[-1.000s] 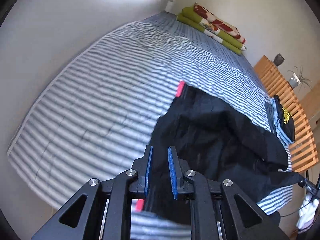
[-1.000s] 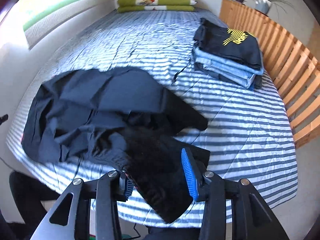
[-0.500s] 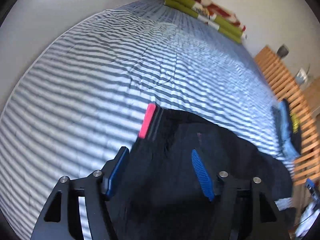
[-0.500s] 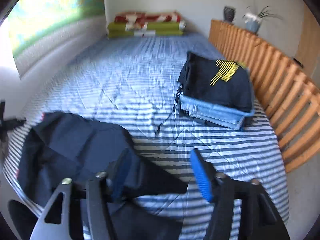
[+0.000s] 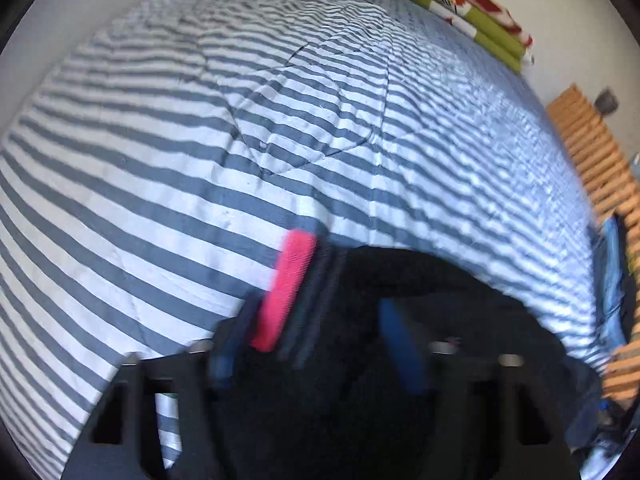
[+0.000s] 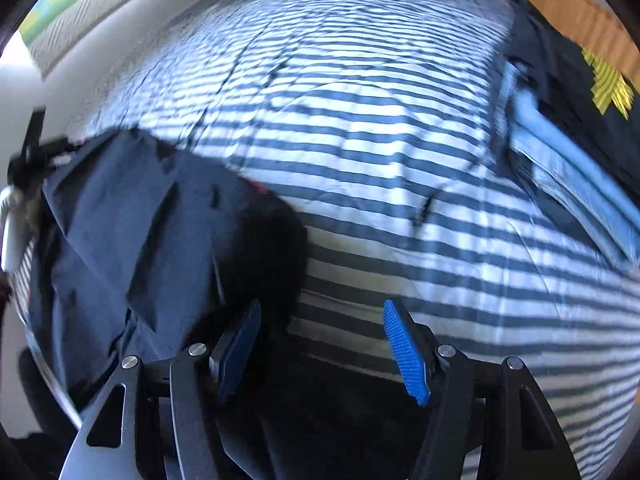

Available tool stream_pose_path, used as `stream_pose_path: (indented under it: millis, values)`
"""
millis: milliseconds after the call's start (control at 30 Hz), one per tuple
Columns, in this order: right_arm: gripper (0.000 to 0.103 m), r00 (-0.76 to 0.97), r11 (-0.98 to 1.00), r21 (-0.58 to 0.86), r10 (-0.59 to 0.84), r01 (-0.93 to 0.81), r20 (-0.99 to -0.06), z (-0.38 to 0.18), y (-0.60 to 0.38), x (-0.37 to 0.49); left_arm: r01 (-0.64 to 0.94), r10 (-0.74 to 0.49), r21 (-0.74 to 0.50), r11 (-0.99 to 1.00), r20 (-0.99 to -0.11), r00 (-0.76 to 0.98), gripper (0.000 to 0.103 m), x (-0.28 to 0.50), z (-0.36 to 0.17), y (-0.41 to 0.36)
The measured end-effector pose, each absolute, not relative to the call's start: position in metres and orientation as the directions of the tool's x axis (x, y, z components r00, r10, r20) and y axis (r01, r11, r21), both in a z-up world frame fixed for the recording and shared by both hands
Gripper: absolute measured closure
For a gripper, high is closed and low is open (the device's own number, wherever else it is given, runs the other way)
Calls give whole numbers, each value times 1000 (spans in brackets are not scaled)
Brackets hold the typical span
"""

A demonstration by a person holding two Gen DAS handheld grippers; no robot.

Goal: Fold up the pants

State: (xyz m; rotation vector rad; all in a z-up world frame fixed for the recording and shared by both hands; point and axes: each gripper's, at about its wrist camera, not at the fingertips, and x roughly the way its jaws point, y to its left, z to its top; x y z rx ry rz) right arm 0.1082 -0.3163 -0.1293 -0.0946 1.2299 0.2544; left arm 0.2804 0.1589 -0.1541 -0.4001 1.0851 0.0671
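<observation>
You are bringing both grippers down over the black pants (image 6: 160, 240), which are lying crumpled near the foot edge of the striped bed (image 5: 200, 140), toward its left corner in the right wrist view. This looks like the re-grasp stage of the fold: the cloth is not yet laid flat, and you are reaching for fresh hold points.

Your left gripper (image 5: 316, 344) is standing about half open, its jaws having just been closing a little after a wide opening. Dark cloth is lying under and between the blue pads, and the red tab (image 5: 284, 292) at the pants' edge is sitting just beside the left-hand pad, but the picture is too blurred to show the pads pressing on anything, so I judge it is holding nothing.

Your right gripper (image 6: 320, 344) is likewise standing about half open, its jaws having just been narrowing slightly. Its left-hand pad is hanging over the edge of the pants, and its right-hand pad is hanging over bare striped cover; no pad is pinching cloth.

The next move is calling for both grippers to settle on one edge of the garment, probably the hem with the tab, and to close firmly. The stack of folded clothes (image 6: 560, 128) is lying by the bed's right edge, well apart.
</observation>
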Motion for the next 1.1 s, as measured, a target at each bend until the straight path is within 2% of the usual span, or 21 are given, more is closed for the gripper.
stream_pose_path:
  millis: [33,67,100,233,433,533,633,700,867,933,1033,1100]
  values:
    - [67,306,967,47,125,-252,-944,-133,-310,108,-238,-143,-283,929,-869,475,52,280,-154,158]
    - [91,292,967,34,110,-254,-950,-136,-306,110,-229,-157,-294,928,-865,476,55,279,-154,157]
    - [97,282,968,24,97,-250,-955,-139,-301,110,-221,-170,-306,926,-861,480,58,278,-153,157]
    - [101,352,964,-85,9,-251,-936,-127,-286,100,-194,-165,-304,933,-839,519,67,264,-133,154]
    - [102,528,966,-224,-123,-131,-840,-62,-296,98,-207,-148,-339,918,-775,614,70,250,-68,171]
    - [102,582,980,-199,-147,-26,-800,-25,-307,124,-203,-144,-363,909,-732,666,71,259,-19,177]
    - [102,672,970,-230,-219,75,-707,25,-310,145,-188,-101,-330,925,-691,716,72,269,39,174]
    - [102,738,949,-275,-293,151,-608,72,-308,156,-170,-91,-330,929,-646,758,73,275,86,172]
    - [102,841,944,-167,-329,285,-429,189,-319,146,-102,-68,-358,928,-431,900,73,244,220,176]
    - [102,870,952,-117,-307,284,-386,220,-323,125,-58,-70,-331,942,-363,929,73,215,251,178]
    - [102,893,968,-87,-250,235,-375,235,-322,83,-28,-85,-306,952,-349,933,73,168,253,191]
    - [102,877,981,-85,-195,176,-439,219,-320,57,-34,-91,-308,951,-380,920,73,141,228,204]
